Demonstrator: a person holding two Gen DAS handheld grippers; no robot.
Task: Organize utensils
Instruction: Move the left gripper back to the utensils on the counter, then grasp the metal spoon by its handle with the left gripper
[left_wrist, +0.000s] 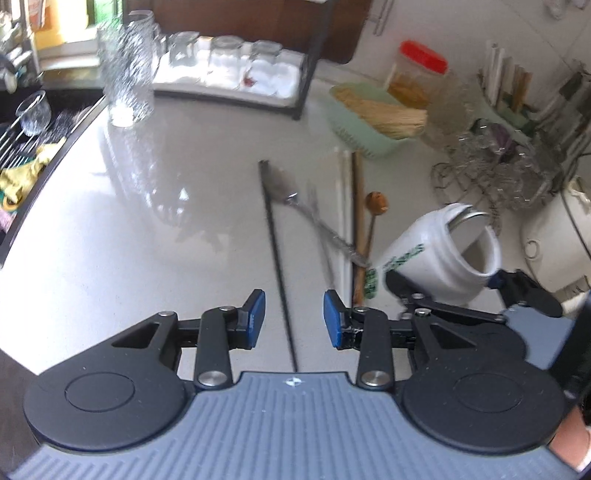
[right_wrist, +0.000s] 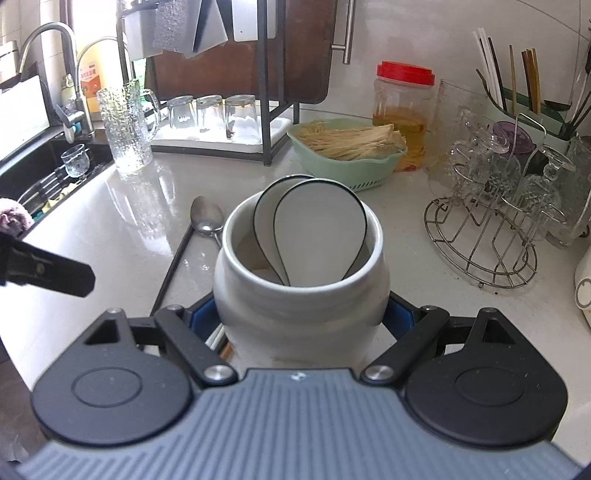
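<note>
While left tongs (left_wrist: 294, 318) gape, chopstick (left_wrist: 277, 254) between (untouched).

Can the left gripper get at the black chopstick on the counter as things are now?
Probably yes. The black chopstick lies alone on the bare counter, running between the open jaws of the left gripper. The metal spoon lies farther ahead, and the white jar is held off to the side.

A: The tabletop (left_wrist: 155, 206) looks like glossy pale stone, and the jar (right_wrist: 299, 295) like smooth glazed ceramic.

B: The spoon (right_wrist: 207, 218) is shiny metal; the claw pads (left_wrist: 257, 317) are matt blue rubber.
</note>
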